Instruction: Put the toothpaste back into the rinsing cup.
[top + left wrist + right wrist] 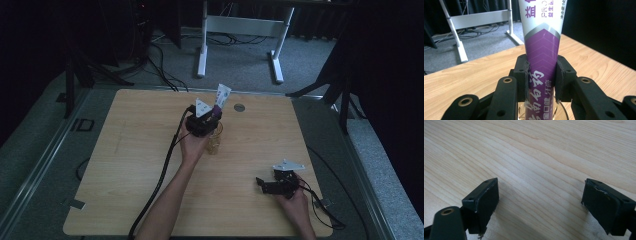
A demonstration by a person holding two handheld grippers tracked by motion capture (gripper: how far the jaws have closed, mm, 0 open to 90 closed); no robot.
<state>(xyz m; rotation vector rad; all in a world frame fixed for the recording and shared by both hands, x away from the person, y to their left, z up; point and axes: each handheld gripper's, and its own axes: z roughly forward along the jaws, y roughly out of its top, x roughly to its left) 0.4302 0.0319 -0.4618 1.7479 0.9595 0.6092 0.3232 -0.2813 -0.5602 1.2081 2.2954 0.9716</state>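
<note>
A white and purple toothpaste tube (542, 50) stands upright, its lower end inside a clear glass cup (215, 138) near the middle of the wooden table (125, 165). My left gripper (212, 116) is shut on the tube, both pads (524, 77) pressed against its purple part. From above, the tube (221, 97) sticks up past the gripper over the cup. My right gripper (260, 184) rests low at the table's front right, jaws wide apart with bare wood between them (540, 202).
A small round grey grommet (239, 107) sits in the table top behind the cup. A white desk frame (240, 30) stands on the floor beyond the far edge. Cables trail from both grippers across the table.
</note>
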